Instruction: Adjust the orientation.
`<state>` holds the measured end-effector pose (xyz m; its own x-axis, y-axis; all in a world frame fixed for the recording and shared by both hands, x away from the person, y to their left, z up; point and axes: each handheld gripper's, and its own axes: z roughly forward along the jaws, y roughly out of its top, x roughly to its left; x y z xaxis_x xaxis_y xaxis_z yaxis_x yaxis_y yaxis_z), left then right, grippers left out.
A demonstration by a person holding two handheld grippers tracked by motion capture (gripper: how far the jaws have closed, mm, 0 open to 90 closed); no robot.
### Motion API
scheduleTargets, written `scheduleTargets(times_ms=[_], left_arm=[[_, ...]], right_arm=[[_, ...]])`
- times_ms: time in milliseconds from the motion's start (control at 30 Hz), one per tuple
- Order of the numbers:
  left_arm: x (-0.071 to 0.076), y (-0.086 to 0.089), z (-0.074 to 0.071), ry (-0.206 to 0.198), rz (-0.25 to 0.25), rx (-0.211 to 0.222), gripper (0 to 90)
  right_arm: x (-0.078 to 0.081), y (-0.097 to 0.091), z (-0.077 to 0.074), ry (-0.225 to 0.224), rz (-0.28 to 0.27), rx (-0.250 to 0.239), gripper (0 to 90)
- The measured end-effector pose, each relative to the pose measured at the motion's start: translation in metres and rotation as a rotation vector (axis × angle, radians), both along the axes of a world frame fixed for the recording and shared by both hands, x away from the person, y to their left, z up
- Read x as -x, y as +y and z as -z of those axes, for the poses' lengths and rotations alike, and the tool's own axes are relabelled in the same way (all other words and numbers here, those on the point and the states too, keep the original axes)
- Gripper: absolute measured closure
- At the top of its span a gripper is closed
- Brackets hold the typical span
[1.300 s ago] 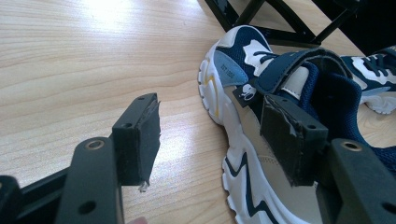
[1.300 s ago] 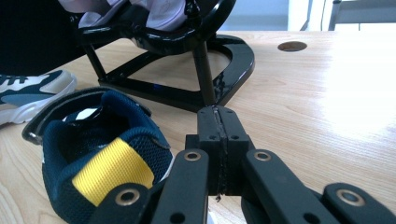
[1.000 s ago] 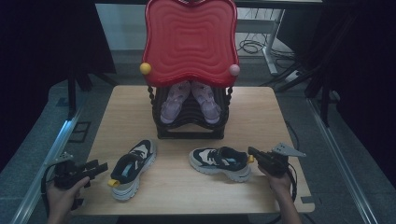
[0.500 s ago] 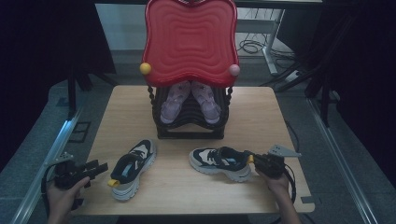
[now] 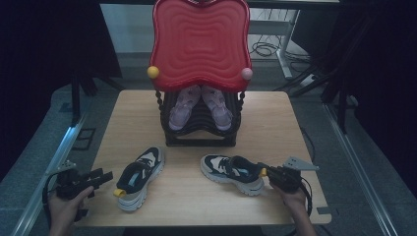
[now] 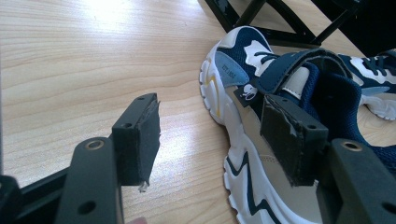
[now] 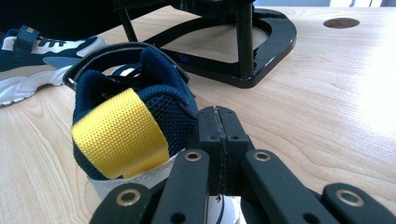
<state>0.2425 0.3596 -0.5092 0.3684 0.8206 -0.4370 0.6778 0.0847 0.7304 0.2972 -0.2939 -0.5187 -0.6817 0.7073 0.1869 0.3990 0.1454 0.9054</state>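
Observation:
Two navy and white sneakers lie on the wooden table [image 5: 275, 128]. The left sneaker [image 5: 137, 177] [image 6: 261, 79] has its toe pointing away from me. My left gripper [image 5: 105, 175] [image 6: 210, 112] is open just left of it, jaws wide apart, one pad in front of the shoe's side. The right sneaker [image 5: 231, 172] [image 7: 140, 107] lies toe to the left. Its heel carries a yellow pull tab [image 7: 121, 140]. My right gripper [image 5: 263, 172] [image 7: 218, 116] is shut right beside that heel, pads pressed together with nothing seen between them.
A black rack [image 5: 199, 140] [image 7: 261, 46] stands at the table's middle back, with a pair of pink shoes [image 5: 182, 110] on it under a red wavy top [image 5: 199, 44]. A round hole [image 7: 341, 22] is in the tabletop beyond the rack.
My right hand has shifted slightly toward the right sneaker's heel. The left hand and both shoes have stayed where they were.

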Motion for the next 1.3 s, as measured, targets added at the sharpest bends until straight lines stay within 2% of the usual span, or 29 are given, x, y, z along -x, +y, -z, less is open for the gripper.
scheduleTargets(times_ms=[333, 433, 700, 1000, 1300], left_arm=[[0.001, 0.001, -0.001, -0.005, -0.003, 0.004, 37.7], [0.001, 0.002, -0.002, -0.006, -0.003, 0.004, 37.6], [0.003, 0.003, -0.004, -0.012, -0.007, 0.009, 37.7], [0.003, 0.003, -0.003, -0.011, -0.007, 0.01, 37.6], [0.001, 0.0, -0.003, -0.009, 0.003, 0.008, 37.6]], right_arm=[[0.012, 0.002, 0.0, -0.005, 0.004, 0.004, 90.0], [0.019, 0.005, 0.0, -0.013, 0.004, 0.018, 90.0], [0.031, 0.007, 0.0, -0.011, 0.01, 0.013, 90.0], [0.044, 0.011, 0.0, -0.022, -0.002, 0.021, 90.0], [0.046, 0.012, 0.0, -0.023, -0.001, 0.016, 90.0]])
